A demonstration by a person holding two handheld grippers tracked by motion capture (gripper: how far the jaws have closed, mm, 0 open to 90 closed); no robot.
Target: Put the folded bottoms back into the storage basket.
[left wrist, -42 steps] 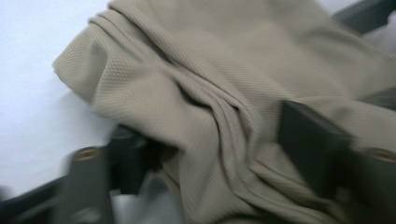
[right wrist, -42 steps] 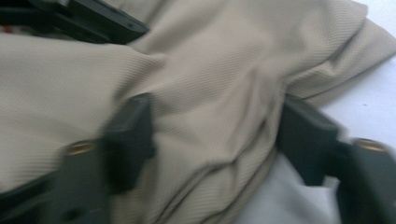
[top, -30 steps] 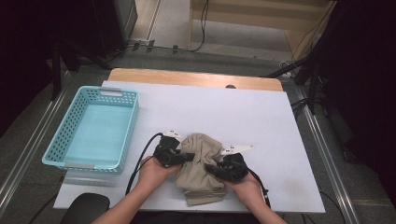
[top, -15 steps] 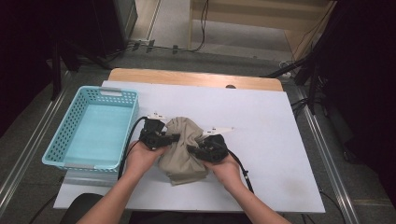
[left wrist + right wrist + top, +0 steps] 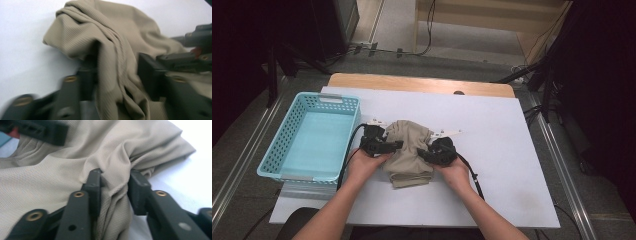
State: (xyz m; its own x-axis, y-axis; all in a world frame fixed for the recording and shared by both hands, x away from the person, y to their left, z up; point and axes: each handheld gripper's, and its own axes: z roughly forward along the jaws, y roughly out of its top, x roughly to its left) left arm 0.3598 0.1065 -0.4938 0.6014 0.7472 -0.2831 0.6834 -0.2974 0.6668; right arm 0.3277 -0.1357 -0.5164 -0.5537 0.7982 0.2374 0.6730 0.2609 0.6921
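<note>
A crumpled beige cloth (image 5: 409, 150) lies on the white table (image 5: 502, 150), just right of the basket. My left gripper (image 5: 399, 145) meets it from the left and my right gripper (image 5: 421, 152) from the right. In the left gripper view a ribbed fold of the cloth (image 5: 112, 37) runs between the jaws of the left gripper (image 5: 116, 70), with a dark gap beside it. In the right gripper view a bunch of the cloth (image 5: 75, 157) sits between the parted jaws of the right gripper (image 5: 115, 182). Both pairs of jaws have just been opening.
A light blue plastic basket (image 5: 272, 172) stands at the table's left with nothing in it, close to my left hand. A wooden strip (image 5: 422, 85) borders the table's far edge. Cables trail from both grippers toward the near edge.
Both hands and the cloth have slid left across the table toward the basket. The bundle now rests a little farther from the front edge.
</note>
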